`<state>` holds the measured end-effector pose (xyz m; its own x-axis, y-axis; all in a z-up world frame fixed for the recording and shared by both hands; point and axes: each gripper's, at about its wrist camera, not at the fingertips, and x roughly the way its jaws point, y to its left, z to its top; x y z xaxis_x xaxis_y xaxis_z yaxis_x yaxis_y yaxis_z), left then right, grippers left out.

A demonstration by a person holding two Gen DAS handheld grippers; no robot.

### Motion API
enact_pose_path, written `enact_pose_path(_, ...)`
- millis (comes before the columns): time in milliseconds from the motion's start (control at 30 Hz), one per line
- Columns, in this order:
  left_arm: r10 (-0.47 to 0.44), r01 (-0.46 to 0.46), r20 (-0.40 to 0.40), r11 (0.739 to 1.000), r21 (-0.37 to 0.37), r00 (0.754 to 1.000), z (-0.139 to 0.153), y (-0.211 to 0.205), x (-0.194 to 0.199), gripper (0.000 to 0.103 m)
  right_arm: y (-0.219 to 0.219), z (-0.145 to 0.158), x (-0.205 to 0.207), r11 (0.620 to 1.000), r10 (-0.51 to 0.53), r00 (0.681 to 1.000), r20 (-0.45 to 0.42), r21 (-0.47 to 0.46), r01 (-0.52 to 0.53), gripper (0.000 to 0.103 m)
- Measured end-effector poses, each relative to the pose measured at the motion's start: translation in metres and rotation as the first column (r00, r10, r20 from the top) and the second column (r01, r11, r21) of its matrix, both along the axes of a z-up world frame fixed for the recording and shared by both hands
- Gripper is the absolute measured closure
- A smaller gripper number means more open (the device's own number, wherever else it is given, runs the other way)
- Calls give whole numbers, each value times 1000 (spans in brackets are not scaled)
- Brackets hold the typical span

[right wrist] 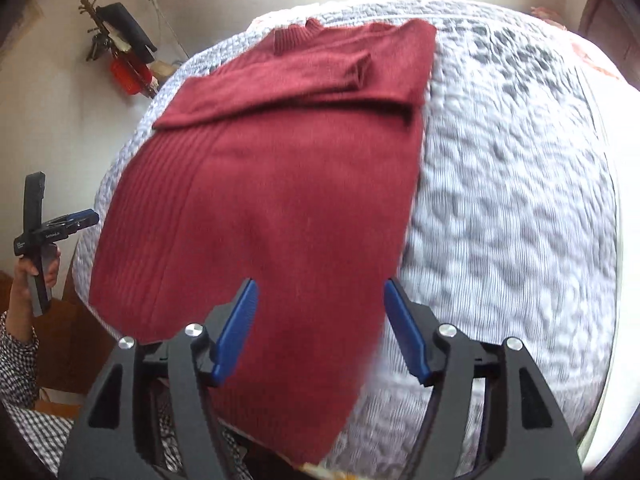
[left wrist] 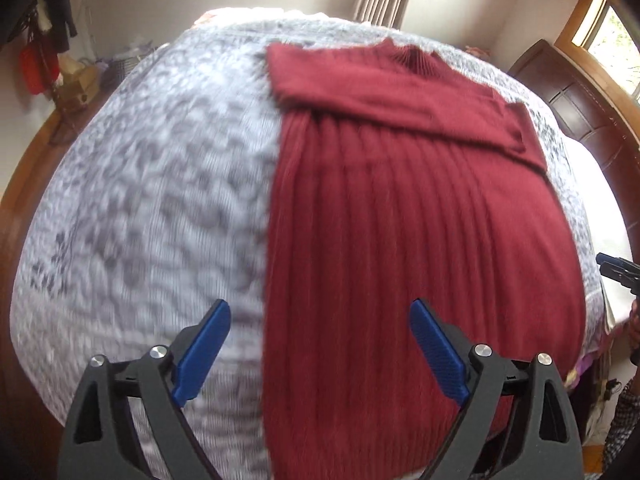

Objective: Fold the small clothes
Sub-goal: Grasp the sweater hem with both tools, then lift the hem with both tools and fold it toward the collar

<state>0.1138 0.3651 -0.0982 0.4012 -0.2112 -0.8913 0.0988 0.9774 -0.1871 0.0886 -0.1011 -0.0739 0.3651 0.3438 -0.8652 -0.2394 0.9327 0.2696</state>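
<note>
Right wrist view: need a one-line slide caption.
Open right gripper poised over the hem of a red ribbed sweater, sleeves folded across its chest, on a quilted bed.

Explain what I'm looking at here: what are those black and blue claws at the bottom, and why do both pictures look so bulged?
No robot here: a person holds a hand-operated tool in each hand, each carrying a wide-angle camera that bends the view. One picture looks along the left tool, the other along the right tool. Both are open and hold nothing. A dark red sweater, sleeves folded across its chest, lies flat on a bed with a grey-white quilt. The hand gripping the left tool shows at the right view's edge.
</note>
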Motion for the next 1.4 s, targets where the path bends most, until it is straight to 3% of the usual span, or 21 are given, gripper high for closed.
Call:
enact_pose_path(400, -9, 0, -101, 997, -82, 995, -47, 2, -54, 12, 8, -39, -80, 1000, -11, 994, -107, 23, 14, 36)
enact_pose_path(800, -61, 55, -92, 996, -69, 994, -58, -15, -69, 13, 20, -66, -87, 999, -13, 986, -165, 42, 21, 35)
enact_pose_path(933, -81, 72, -95, 993, -94, 992, -60, -19, -71, 28, 24, -68, -86, 999, -11, 987, -161, 47, 19, 35)
enact_pose_path(1233, -60, 54, -78, 996, -71, 995, -65, -25, -74, 70, 23, -78, -86, 996, -6, 989, -148, 83, 18, 44)
enact_pose_path(1267, -64, 58, -79, 996, -68, 995, -66, -22, -74, 77, 23, -81, -85, 996, -9, 989, -150, 84, 22, 49)
enact_pose_path(1300, -67, 62, -79, 996, -64, 995, -67, -21, -73, 81, 23, -84, -85, 997, -13, 989, -145, 75, 24, 64)
enact_pose_path(1333, -64, 58, -81, 996, -68, 995, -70, -19, -72, 88, 23, -85, -86, 998, -16, 990, -144, 64, 26, 73)
enact_pose_path(1400, -39, 28, -91, 993, -113, 995, -71, -13, -70, 90, 22, -85, -85, 994, -12, 988, -154, 103, 28, 90)
